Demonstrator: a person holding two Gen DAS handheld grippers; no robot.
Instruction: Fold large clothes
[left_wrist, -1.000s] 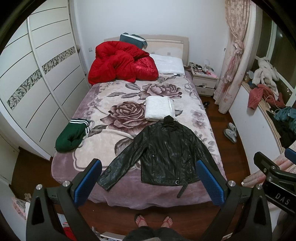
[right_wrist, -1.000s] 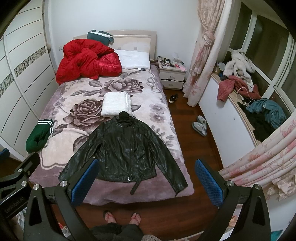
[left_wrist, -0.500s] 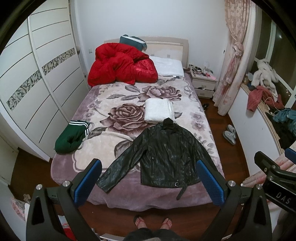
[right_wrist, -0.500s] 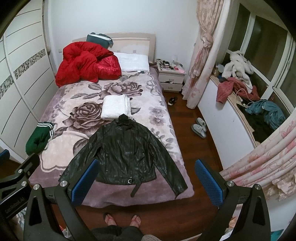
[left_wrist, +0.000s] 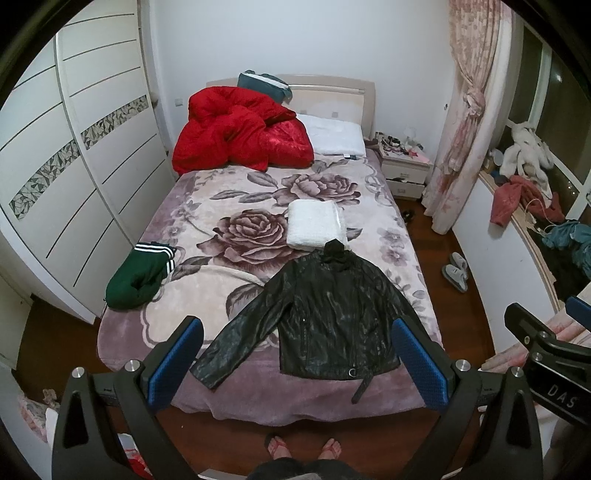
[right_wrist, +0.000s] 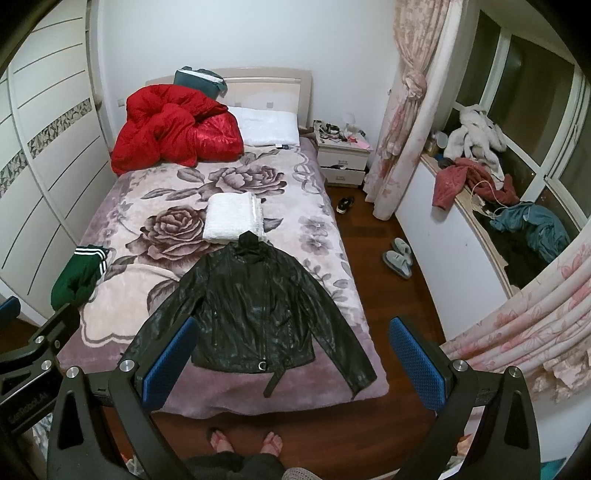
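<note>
On the left, the left tongs (left_wrist: 295, 354) are held high with the blue pads wide apart and nothing between them. Below and ahead of both lies the black leather jacket (left_wrist: 332, 317), flat on the flowered mauve bed blanket (left_wrist: 192, 295) near the foot edge, sleeves spread, its long axis going from hem toward the collar, away from the person. The right tongs (right_wrist: 291, 354) are likewise apart and empty. Neither seems clearly nearer; I judge each takes its own sleeve.

A black leather jacket (left_wrist: 332, 314) lies spread flat on the bed (left_wrist: 207, 295), collar touching a folded white blanket (left_wrist: 314, 223).
</note>
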